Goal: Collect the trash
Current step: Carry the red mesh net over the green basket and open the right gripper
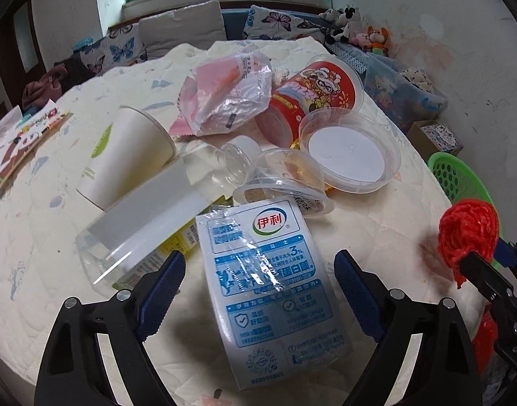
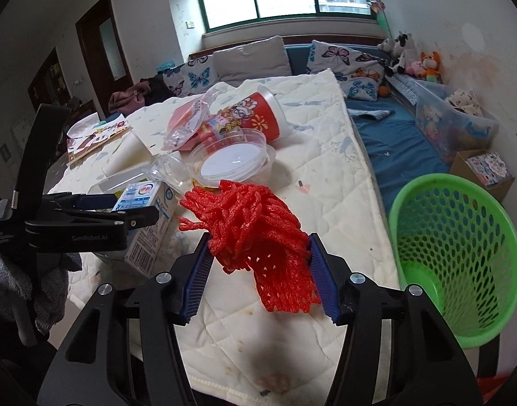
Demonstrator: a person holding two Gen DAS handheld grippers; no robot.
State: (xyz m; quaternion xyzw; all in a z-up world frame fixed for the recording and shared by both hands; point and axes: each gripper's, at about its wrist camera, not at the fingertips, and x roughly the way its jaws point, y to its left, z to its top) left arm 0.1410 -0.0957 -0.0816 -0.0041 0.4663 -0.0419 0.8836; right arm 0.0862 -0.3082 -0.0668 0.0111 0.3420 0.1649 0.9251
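My right gripper [image 2: 258,253] is shut on a red foam net [image 2: 255,216] and holds it above the quilted table, left of the green basket [image 2: 454,247]. The net also shows at the right of the left wrist view [image 1: 468,233]. My left gripper [image 1: 260,270] is open, its jaws on either side of a blue-and-white milk carton [image 1: 268,280] that lies on the table. In the right wrist view the left gripper [image 2: 136,211] sits over that carton [image 2: 150,216].
Beyond the carton lie a clear plastic bottle [image 1: 163,203], a white paper cup [image 1: 129,155], a crumpled plastic bag [image 1: 228,94], a red noodle cup [image 1: 312,98], a clear lid [image 1: 349,149] and a small clear cup [image 1: 285,176]. A blue sofa [image 2: 393,128] is right of the table.
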